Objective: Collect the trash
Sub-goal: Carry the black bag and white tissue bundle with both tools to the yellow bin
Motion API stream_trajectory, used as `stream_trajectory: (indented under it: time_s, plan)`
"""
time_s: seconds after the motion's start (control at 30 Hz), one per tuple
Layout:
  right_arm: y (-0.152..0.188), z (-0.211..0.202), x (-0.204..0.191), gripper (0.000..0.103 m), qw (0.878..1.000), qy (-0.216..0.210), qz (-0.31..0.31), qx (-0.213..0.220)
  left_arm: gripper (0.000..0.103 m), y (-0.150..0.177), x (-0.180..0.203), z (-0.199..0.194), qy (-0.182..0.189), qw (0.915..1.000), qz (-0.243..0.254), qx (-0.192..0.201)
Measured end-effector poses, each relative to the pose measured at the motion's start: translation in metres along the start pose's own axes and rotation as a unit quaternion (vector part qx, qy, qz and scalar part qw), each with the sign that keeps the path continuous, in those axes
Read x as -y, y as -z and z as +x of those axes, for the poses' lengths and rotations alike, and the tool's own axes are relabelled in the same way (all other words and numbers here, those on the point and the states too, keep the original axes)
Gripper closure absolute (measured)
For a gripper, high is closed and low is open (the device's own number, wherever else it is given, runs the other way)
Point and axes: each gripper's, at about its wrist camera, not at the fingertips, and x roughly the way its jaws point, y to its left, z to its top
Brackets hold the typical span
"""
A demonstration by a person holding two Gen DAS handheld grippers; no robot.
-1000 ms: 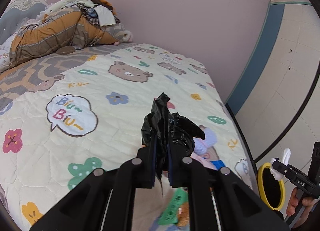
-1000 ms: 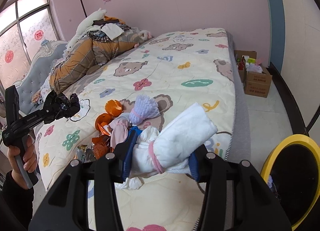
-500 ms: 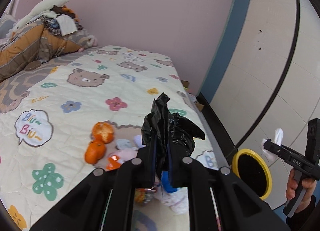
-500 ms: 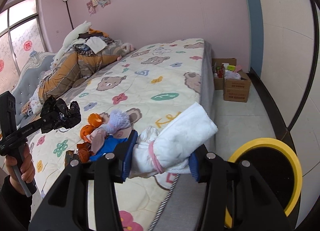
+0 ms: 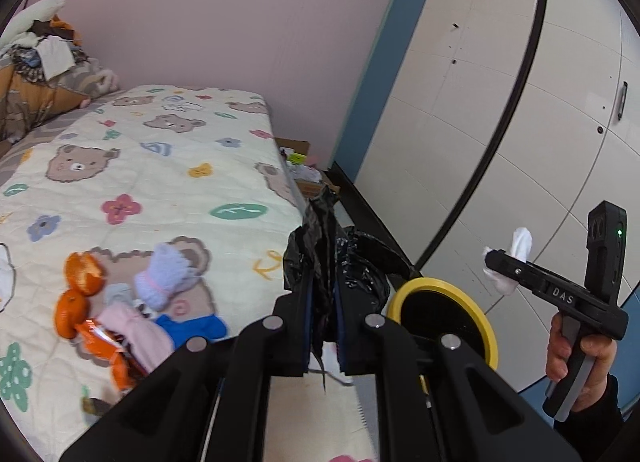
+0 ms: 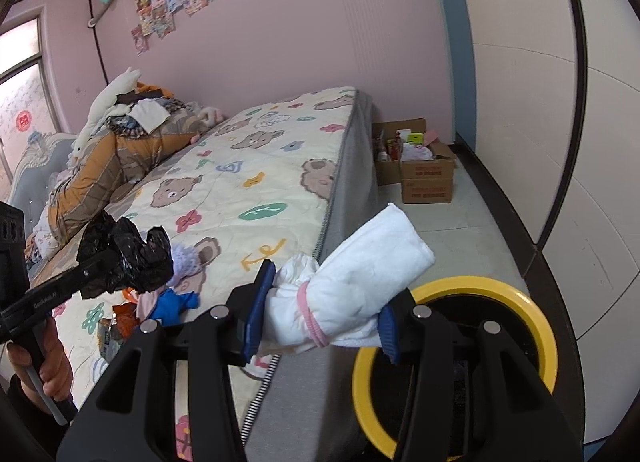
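My left gripper (image 5: 322, 336) is shut on a crumpled black plastic bag (image 5: 340, 258), held above the bed's edge near the yellow-rimmed bin (image 5: 444, 314). It also shows in the right wrist view (image 6: 124, 258). My right gripper (image 6: 320, 318) is shut on a white rolled cloth with a pink band (image 6: 348, 282), just left of and above the bin (image 6: 460, 366); it shows in the left wrist view (image 5: 508, 262). On the bed lie orange peels (image 5: 80, 278), an orange wrapper (image 5: 108, 346) and small socks (image 5: 164, 278).
The bed with a bear-print quilt (image 5: 140, 166) fills the left. Piled bedding (image 6: 120, 142) lies at its head. Cardboard boxes (image 6: 420, 170) stand on the floor past the bed's foot. A white wardrobe wall (image 5: 520, 102) is on the right.
Both grippers have swung right, away from the bed and toward the bin. The bin is now larger and nearer in both views. Both holds are unchanged.
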Motion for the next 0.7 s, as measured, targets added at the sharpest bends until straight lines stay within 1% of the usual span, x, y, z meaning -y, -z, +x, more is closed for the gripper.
stream_trajectory:
  time_s: [0.3,0.57,0.7]
  plan:
    - [-0.006,-0.006,0.053,0.058,0.999,0.032,0.028,0.005,0.095,0.006,0.054,0.047,0.046,0.9984,0.018,-0.029]
    - [-0.008,-0.003,0.089,0.058,0.997,0.055,0.054,0.007,0.095,0.02,0.099,0.099,0.074,0.994,0.028,-0.075]
    - [-0.01,0.004,0.106,0.058,0.996,0.066,0.066,0.002,0.095,0.033,0.118,0.12,0.081,0.991,0.04,-0.099]
